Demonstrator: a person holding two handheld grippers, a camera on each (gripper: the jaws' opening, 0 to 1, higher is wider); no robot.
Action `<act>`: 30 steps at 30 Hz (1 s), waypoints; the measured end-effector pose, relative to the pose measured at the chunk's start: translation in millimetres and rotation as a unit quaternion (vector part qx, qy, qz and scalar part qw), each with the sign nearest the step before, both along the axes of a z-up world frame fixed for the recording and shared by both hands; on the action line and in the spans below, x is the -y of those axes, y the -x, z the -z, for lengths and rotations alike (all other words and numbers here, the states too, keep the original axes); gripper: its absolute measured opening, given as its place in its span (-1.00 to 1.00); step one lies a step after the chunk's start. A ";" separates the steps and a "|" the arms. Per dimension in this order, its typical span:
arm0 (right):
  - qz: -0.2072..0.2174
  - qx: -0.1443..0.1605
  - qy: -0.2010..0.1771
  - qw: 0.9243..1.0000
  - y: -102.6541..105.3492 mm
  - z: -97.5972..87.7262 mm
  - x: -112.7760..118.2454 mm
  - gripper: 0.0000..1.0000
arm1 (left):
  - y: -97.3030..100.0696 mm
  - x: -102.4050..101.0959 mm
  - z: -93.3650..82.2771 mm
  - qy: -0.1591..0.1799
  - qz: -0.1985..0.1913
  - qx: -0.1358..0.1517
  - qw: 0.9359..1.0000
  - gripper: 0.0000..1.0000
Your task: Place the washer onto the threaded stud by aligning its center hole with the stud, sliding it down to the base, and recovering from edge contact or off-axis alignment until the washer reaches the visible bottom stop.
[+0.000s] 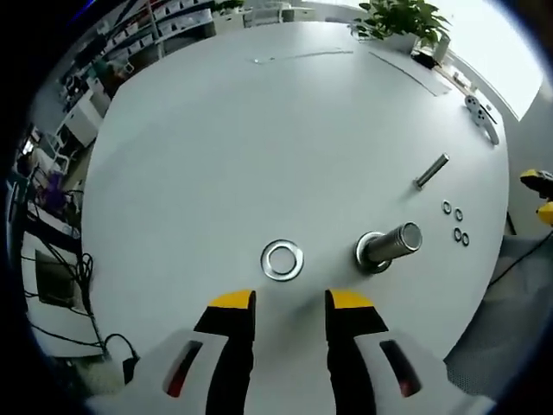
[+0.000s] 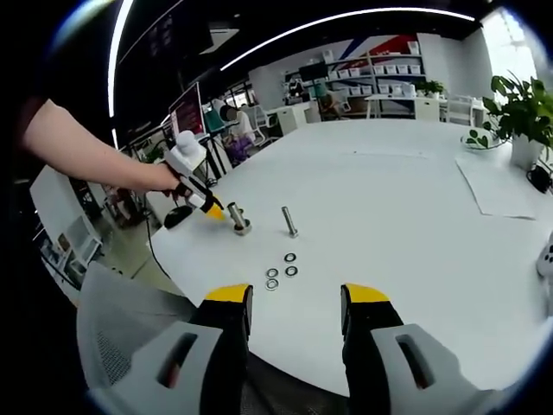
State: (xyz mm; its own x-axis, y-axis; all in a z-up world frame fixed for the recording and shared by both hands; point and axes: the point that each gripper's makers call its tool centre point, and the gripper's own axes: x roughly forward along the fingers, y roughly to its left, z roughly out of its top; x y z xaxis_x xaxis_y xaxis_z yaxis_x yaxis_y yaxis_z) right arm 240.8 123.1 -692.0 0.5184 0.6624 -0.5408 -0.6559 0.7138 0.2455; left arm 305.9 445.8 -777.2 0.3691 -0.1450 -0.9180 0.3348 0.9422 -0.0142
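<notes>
Showing no readable text, labels, brands or numbers anywhere; distant shelves and screens appearing too blurred to make out any lettering.

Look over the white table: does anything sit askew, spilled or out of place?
Nothing stands out. The large washer lies flat beside the upright threaded stud, not yet on it. A slimmer bolt and four small washers sit tidily farther back.

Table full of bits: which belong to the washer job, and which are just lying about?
Job: large washer; thick threaded stud; left gripper, open above the washer.

Lying about: thin bolt; four small washers; potted plant; paper sheet.
</notes>
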 end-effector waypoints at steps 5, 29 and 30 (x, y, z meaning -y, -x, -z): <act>0.000 0.000 0.002 1.000 2.8 -0.5 -0.3 -0.13 | -8.3 2.2 2.9 0.007 -0.004 0.002 1.000 -0.39; -0.006 0.009 0.014 1.000 12.0 -6.6 6.9 -0.13 | -20.9 6.4 18.6 -0.019 0.045 -0.015 0.999 -0.51; -0.006 0.008 0.015 1.000 12.3 -6.1 7.5 -0.13 | -20.9 7.2 18.4 -0.019 0.047 -0.015 0.999 -0.52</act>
State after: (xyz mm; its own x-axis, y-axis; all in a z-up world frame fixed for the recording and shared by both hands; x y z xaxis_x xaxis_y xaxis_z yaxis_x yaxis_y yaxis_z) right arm 228.4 115.6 -685.9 0.5199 0.6516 -0.5523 -0.6682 0.7131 0.2122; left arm 326.8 438.5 -795.6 0.3270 -0.1427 -0.9342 0.4220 0.9065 0.0092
